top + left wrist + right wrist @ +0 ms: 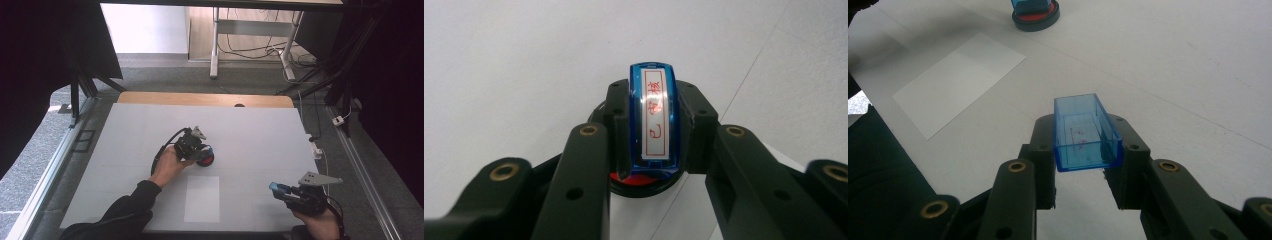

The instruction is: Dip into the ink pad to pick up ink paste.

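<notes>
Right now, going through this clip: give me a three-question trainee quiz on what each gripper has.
1. True or false: the left gripper is shut on the blue stamp, pressing it onto the round red ink pad.
2. What does the right gripper hold? A) blue stamp cap B) pen C) nothing
3. In the high view, which white sheet lies between the two hands?

Key: 1 true. 2 A, open side up. 3 the paper sheet, lying flat on the table.

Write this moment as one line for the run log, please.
left gripper: shut on blue stamp, pressed on red ink pad | right gripper: shut on blue stamp cap | white paper sheet: untouched
</notes>
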### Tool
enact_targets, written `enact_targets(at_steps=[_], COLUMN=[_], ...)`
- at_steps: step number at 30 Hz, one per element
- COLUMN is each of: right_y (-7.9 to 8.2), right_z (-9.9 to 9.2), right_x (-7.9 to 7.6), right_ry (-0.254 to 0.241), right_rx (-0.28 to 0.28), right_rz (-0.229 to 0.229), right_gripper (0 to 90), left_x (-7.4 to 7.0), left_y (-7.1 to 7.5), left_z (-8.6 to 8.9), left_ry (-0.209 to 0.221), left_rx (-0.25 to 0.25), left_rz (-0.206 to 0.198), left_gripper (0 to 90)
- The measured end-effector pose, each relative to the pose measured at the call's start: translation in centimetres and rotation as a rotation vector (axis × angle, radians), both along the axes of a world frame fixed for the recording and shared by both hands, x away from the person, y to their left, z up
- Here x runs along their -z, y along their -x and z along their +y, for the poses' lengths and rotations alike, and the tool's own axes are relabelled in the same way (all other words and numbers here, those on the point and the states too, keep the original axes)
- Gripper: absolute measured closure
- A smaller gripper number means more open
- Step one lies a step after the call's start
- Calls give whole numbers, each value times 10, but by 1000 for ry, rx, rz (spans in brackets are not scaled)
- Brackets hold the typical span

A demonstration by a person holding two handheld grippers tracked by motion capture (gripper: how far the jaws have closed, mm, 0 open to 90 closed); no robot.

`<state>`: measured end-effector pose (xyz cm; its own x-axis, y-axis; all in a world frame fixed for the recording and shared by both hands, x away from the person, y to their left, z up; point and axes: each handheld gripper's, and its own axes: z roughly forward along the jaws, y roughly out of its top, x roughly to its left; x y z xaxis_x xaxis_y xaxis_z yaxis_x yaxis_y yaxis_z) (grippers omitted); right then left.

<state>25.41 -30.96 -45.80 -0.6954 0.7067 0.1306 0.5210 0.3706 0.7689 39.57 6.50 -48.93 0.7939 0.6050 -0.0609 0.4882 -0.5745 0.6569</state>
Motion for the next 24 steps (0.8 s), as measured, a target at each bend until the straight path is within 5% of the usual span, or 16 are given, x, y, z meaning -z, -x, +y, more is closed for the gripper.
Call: enact_targets(at_steps=[6,14,24], right_y=[0,0,1], right_z=[0,1,1], right_x=[0,0,0], right_ry=[-1,14,10], right_rx=[-4,-13,-24], right_rz=[-2,-7,-9], right_gripper=[679,680,680], left_x=[4,3,-10], left_y=[-7,-7,-1], left_z=[10,11,16], left_ry=[74,69,113], left_rx=[10,29,43], left_rz=[34,21,-1], left_gripper=[706,705,705])
